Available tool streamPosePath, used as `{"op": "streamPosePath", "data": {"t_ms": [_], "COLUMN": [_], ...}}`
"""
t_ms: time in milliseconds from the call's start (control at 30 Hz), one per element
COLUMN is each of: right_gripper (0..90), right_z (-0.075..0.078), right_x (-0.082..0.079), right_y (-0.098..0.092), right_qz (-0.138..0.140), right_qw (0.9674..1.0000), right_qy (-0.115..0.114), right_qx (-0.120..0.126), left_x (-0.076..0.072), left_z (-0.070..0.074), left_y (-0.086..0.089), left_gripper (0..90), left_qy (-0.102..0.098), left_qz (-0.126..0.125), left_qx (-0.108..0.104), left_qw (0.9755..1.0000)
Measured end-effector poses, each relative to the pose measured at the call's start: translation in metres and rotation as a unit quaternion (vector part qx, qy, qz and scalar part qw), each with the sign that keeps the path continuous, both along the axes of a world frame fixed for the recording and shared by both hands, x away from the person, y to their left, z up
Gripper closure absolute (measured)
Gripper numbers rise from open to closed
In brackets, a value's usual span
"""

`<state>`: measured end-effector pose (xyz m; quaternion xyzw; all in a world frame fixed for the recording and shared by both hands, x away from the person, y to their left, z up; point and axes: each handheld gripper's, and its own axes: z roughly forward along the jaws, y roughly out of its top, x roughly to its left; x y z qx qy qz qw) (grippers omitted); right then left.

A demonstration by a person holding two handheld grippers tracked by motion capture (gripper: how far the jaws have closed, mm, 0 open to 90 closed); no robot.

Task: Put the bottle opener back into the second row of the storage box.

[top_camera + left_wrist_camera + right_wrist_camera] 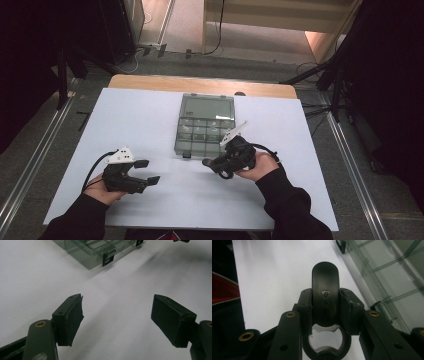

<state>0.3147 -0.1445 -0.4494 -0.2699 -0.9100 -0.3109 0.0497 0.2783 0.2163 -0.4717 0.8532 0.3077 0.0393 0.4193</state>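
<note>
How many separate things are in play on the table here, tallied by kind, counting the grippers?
Handheld grippers: 2, the left gripper and the right gripper
Clear compartment boxes: 1, the organizer box, lid shut
Black bottle openers: 1, the bottle opener clamped in the right gripper
White table covers: 1, the sheet
Total: 5

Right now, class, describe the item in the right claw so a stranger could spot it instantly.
On the white table, find the clear compartment box. Just in front of it, the right claw is clamped on a bottle opener: black, flat, rounded at one end, ringed at the other.
</note>
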Motion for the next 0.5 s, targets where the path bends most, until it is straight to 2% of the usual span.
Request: {"op": "streamPosePath", "data": {"t_ms": [100,167,333,500], "right_gripper": [66.3,66.3,66.3,66.3], "right_z": [0.001,0.003,0.007,0.013], "right_x": [0.001,0.002,0.006,0.009], "right_y": [0.000,0.001,0.001,0.000], "right_qz": [-0.005,-0.010,-0.027,-0.027], "right_qw": [1.0000,0.9999,0.9996,0.9996], "right_qy": [0.001,-0.010,-0.006,-0.008], "right_qx": [-0.002,-0.003,-0.003,-0.001], "left_x": [0.000,0.000,0.000,0.001], "left_z": [0.000,0.000,0.000,-0.001], "left_y": [0.000,0.000,0.000,0.000], "left_gripper": [25.2,25.2,25.2,25.2], "left_qy": [0.000,-0.001,0.000,0.001], "left_qz": [0.001,0.001,0.002,0.003], "left_qx": [-0.001,-0.001,-0.001,-0.003], "left_qw": [1.0000,1.0000,1.0000,1.0000]}}
